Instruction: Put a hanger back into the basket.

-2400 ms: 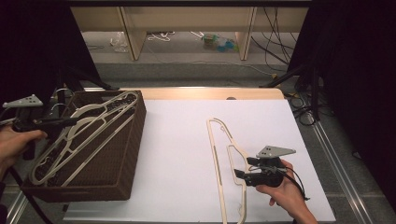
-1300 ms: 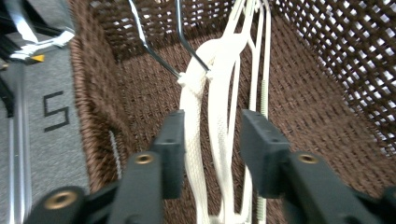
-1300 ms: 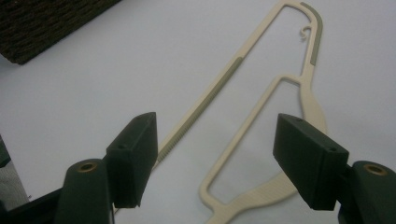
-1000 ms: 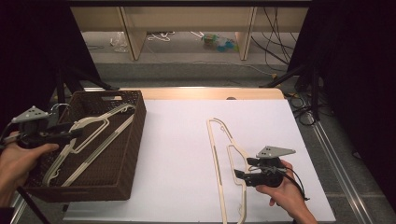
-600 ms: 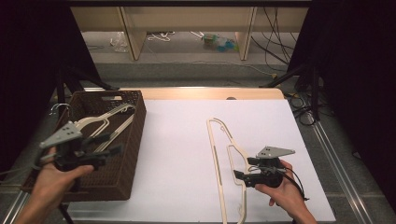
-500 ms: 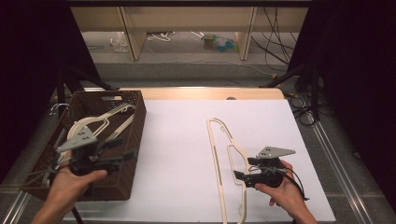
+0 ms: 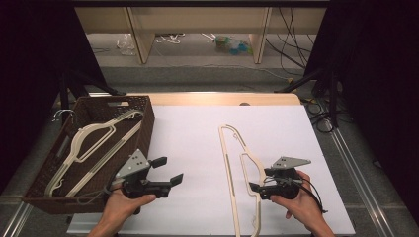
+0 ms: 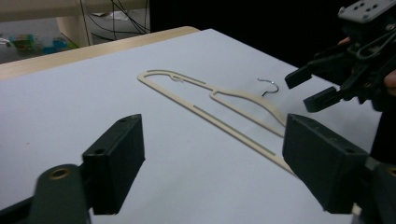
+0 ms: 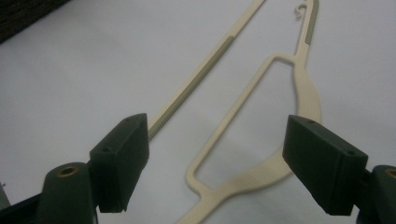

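- Left gripper (image 7: 168,171): over the white table (image 7: 197,138) just right of the brown wicker basket (image 7: 34,190), pointing right toward the lone cream hanger (image 7: 236,163). Jaws wide apart, have just been opening, nothing between them.
- Left gripper view: both black jaws spread far, bare white surface between them; the hanger (image 8: 219,109) lies ahead, well apart from the jaws. Its metal hook (image 8: 267,87) lies at the far side.
- Right gripper (image 7: 259,181): at the near right of the table, held in the person's right hand (image 7: 299,205), pointing left at the hanger's neck end. Jaws wide, holding nothing.
- Right gripper view: the hanger's loop and neck (image 9: 261,130) lie on the sheet between and below the open jaws; pads not pressing on it. Ribbed bar (image 9: 196,84) runs off to the upper middle.
- Lone hanger lies flat on the table, right of centre, long axis running near to far, nearest end by the right gripper.
- Basket at the left edge holds other cream hangers (image 7: 94,143), lying slanted inside, one metal hook (image 7: 63,114) sticking out at the far left corner.
- Left gripper and right gripper well apart, with the hanger between them.
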`<state>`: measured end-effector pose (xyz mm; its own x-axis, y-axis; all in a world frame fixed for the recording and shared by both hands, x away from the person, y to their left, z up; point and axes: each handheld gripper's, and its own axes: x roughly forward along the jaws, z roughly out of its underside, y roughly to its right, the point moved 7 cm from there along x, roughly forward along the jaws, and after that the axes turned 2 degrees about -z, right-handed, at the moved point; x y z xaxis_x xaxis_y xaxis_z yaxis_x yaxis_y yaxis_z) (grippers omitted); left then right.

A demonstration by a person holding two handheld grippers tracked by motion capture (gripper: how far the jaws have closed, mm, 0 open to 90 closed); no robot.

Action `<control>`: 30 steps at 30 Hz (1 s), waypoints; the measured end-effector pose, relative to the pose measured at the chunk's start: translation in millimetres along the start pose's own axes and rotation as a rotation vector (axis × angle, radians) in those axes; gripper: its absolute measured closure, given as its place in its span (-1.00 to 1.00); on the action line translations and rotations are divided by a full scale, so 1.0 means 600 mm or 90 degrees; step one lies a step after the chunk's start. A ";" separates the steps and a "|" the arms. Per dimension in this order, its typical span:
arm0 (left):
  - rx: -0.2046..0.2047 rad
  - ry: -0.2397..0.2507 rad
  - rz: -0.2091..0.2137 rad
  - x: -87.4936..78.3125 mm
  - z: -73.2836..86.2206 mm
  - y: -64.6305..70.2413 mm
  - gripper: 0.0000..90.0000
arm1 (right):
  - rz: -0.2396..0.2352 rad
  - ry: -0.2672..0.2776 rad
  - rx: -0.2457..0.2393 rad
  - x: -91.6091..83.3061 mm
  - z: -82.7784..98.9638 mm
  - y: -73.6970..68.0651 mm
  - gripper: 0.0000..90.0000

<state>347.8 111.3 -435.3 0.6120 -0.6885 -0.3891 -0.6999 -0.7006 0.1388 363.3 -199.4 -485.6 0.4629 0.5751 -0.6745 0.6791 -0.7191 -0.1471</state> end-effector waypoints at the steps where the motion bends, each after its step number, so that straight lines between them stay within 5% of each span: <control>1: 0.012 -0.003 -0.003 0.005 0.007 -0.002 -0.57 | 0.000 -0.007 0.006 -0.001 0.002 -0.002 -0.47; 5: 0.005 -0.025 0.002 0.016 0.029 -0.001 -0.57 | 0.003 -0.015 0.007 -0.001 0.006 -0.002 -0.46; 30: 0.011 -0.040 0.023 0.025 0.046 0.012 -0.56 | 0.010 -0.032 0.012 -0.005 0.026 -0.020 -0.47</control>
<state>341.8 100.8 -465.4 0.5621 -0.6996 -0.4412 -0.7274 -0.6720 0.1388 344.7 -198.7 -493.1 0.4443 0.5439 -0.7119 0.6610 -0.7353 -0.1493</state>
